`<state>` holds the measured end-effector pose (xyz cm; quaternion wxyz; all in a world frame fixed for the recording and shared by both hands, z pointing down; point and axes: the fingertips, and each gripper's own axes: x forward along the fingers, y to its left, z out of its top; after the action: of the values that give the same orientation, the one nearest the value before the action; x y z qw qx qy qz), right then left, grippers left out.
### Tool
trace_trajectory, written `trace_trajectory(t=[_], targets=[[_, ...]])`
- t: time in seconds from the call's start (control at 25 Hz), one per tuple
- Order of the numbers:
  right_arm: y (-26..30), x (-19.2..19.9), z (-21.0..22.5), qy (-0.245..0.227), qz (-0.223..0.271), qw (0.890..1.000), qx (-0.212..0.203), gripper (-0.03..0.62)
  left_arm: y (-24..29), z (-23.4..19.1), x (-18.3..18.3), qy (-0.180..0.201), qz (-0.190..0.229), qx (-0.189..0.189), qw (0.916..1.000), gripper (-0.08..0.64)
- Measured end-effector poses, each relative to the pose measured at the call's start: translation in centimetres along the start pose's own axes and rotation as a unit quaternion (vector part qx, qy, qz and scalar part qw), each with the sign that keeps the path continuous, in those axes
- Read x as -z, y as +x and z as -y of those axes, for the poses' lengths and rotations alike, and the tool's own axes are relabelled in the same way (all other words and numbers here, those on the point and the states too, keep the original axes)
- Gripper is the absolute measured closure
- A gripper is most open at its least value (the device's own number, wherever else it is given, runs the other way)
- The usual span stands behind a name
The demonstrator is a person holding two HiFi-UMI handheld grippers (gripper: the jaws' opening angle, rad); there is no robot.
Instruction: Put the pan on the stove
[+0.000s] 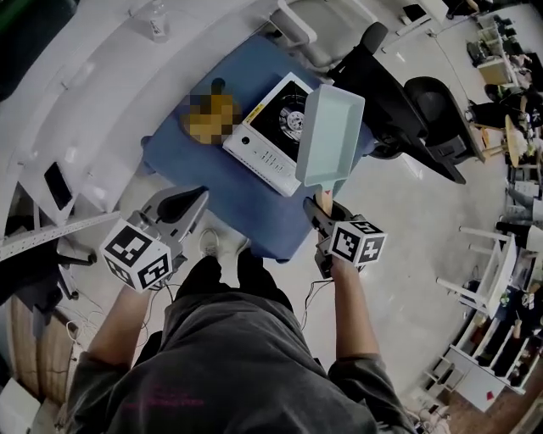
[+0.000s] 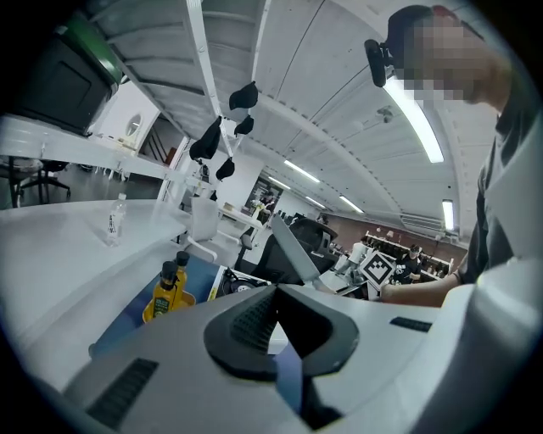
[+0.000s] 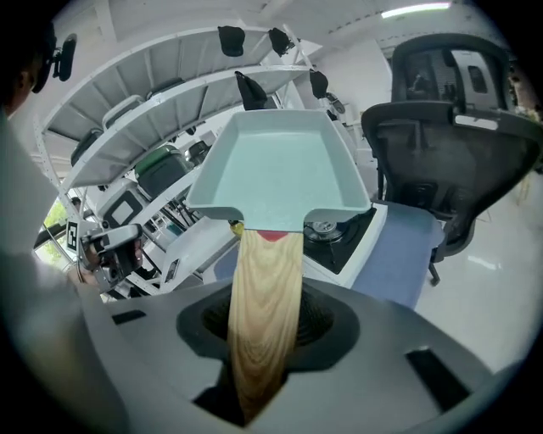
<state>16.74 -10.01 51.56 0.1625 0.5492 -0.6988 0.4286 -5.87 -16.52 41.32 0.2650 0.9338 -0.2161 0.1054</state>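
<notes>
A pale teal rectangular pan (image 1: 333, 131) with a wooden handle (image 1: 323, 200) hangs above the right side of a white portable stove (image 1: 270, 129) on the blue table (image 1: 229, 199). My right gripper (image 1: 325, 212) is shut on the handle's end, just off the table's front right edge. In the right gripper view the handle (image 3: 263, 297) runs out from between the jaws to the pan (image 3: 276, 169), with the stove's burner (image 3: 335, 230) below it. My left gripper (image 1: 188, 202) hovers at the table's front left edge, its jaws together and empty; the left gripper view shows its tips (image 2: 276, 292) meeting.
Two yellow oil bottles (image 2: 165, 292) stand on the table left of the stove. Black office chairs (image 1: 424, 110) are to the right of the table. A white chair (image 1: 305, 34) is behind it. A curved white desk with a water bottle (image 1: 157, 21) runs along the left.
</notes>
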Motion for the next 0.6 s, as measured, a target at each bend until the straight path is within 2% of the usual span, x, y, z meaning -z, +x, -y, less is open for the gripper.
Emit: trace_trajectory(t=[0.6], targets=[[5.2, -1.0, 8.5, -0.048, -0.089, 0.995, 0.007, 0.474, 5.9, 0.8, 2.6, -0.034, -0.012, -0.062, 0.9974, 0.558]])
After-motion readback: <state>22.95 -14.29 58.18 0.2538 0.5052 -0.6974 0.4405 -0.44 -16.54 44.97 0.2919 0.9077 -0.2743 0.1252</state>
